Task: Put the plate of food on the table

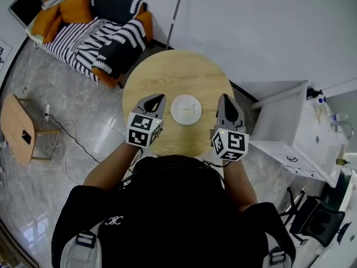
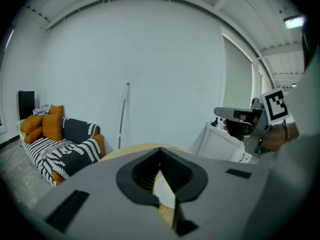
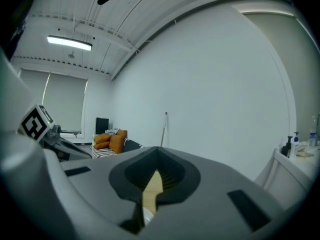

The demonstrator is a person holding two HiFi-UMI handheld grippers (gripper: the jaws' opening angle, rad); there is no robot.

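A white plate (image 1: 186, 109) lies on the round wooden table (image 1: 173, 71), near its front edge; I see no food on it. My left gripper (image 1: 157, 99) hovers just left of the plate, and my right gripper (image 1: 225, 98) just right of it. Neither touches the plate. Both are shut with nothing between the jaws. In the left gripper view the jaw tips (image 2: 160, 150) meet, and a sliver of the plate (image 2: 165, 191) shows through the gap below them. In the right gripper view the closed gripper (image 3: 158, 151) frames a strip of the table (image 3: 152, 186).
A sofa (image 1: 95, 27) with orange cushions and striped throws stands at the back left. A small wooden side table (image 1: 19, 127) and a cable lie on the floor to the left. A white cabinet (image 1: 295, 133) stands close to the table's right, with a black chair (image 1: 312, 216) behind it.
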